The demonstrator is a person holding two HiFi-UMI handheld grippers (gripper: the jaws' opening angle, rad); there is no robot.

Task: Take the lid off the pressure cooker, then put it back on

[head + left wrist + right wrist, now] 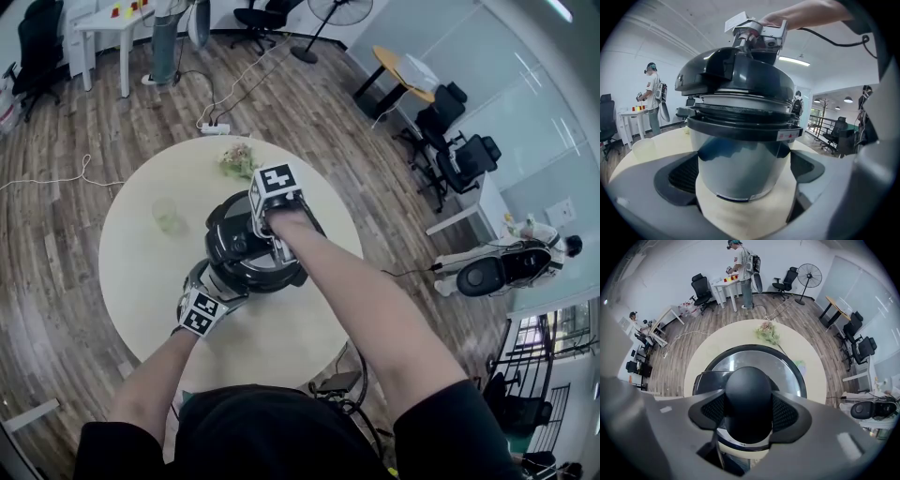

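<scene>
right gripper view: right claw (749, 417) clamps black lid knob (749, 392); left claw (745, 174) grips steel pot (739, 157).

The pressure cooker (246, 267) stands near the centre of the table (281, 347), with the lid (230, 239) on top of it. The right gripper (270, 227) is directly above, one jaw on each side of the lid's knob (747, 401), pads against it. The left gripper (217, 286) is at the cooker's near-edge side (low, close to the tabletop), with the cooker's body between its jaws. A cup (166, 216) stands left of the cooker, apart from it. A sprig (239, 159) lies behind the cooker, by the far edge.
</scene>
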